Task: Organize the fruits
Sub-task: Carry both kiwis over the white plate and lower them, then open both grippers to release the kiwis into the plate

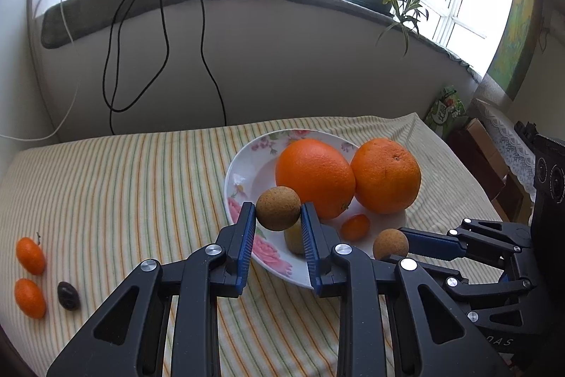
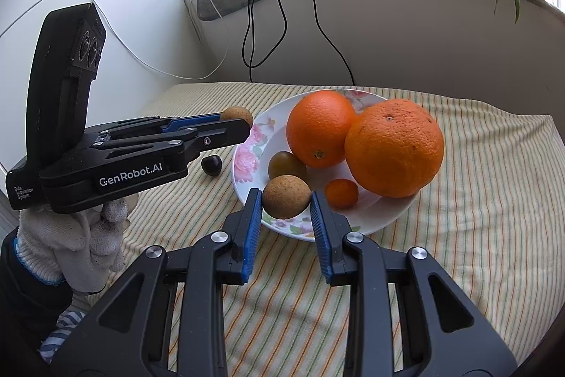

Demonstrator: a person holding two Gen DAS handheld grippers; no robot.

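Two oranges (image 2: 360, 140) — floral plate (image 2: 247, 172)

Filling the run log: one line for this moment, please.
left gripper: shut on brown fruit | right gripper: shut on second brown fruit | both over plate

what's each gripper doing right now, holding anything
left gripper: closed on a small brown round fruit
right gripper: closed on another small brown round fruit, at the plate edge
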